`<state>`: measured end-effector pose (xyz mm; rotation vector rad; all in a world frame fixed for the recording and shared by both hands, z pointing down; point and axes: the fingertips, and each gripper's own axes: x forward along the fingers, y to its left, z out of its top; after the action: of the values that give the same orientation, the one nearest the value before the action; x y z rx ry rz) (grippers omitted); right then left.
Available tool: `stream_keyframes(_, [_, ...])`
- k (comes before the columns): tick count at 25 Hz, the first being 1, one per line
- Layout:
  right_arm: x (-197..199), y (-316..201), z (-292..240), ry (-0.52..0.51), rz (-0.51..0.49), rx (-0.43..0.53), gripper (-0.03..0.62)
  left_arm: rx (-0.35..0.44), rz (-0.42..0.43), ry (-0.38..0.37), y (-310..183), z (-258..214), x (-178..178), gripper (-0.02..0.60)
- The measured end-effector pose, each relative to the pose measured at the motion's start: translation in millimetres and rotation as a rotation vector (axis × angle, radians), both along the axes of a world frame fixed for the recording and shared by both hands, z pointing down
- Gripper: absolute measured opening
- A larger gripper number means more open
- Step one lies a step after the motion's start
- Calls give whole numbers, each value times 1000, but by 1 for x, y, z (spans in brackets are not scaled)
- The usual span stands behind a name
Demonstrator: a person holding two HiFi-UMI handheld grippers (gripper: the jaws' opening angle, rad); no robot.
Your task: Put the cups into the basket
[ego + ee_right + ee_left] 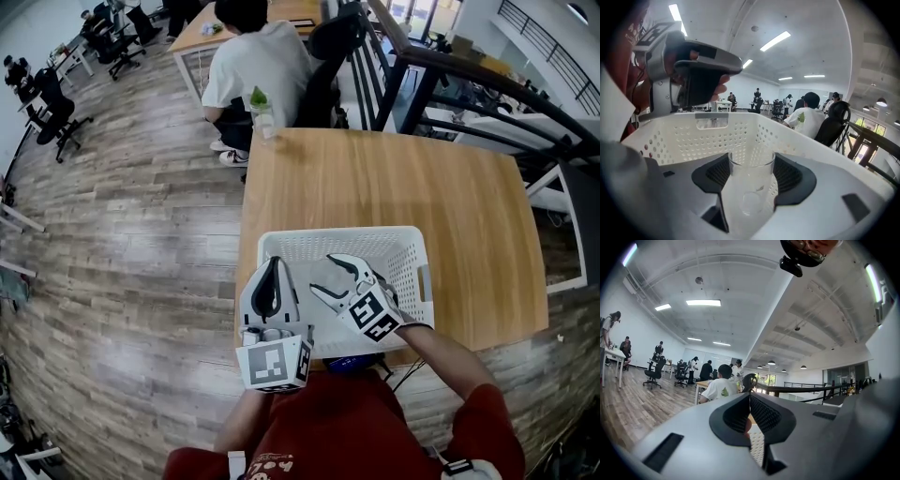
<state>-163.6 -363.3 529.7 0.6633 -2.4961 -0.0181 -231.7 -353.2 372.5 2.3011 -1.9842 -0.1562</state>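
Head view hides the clear cup [751,187] the right gripper [751,164] pinches in the white basket [684,136]; the left gripper [750,397] has its jaws pressed together, empty.

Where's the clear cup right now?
In the right gripper view, the clear cup stands clamped between the right gripper's jaws, inside the walls of the white basket at the wooden table's near edge.

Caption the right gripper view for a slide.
Right gripper holds a clear cup between its fingers inside the white basket.
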Motion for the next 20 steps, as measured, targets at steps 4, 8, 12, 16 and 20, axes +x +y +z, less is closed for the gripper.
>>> stream_keyframes(4, [-3,-2,25,53,-35,-52,285,-2,2,-2,0,1,1,9])
stream_keyframes(8, [-4,-2,39,77,-39,-73,285,-8,0,-5,0,0,0,8])
stream_keyframes(12, [-3,-4,49,108,-49,-77,285,-14,-6,-5,-1,2,-2,8])
stream_keyframes(16, [2,-4,61,146,-45,-91,285,-14,-2,-2,-1,5,0,8])
stream_keyframes(20, [5,-5,63,156,-33,-111,285,-12,1,2,-1,4,1,8])
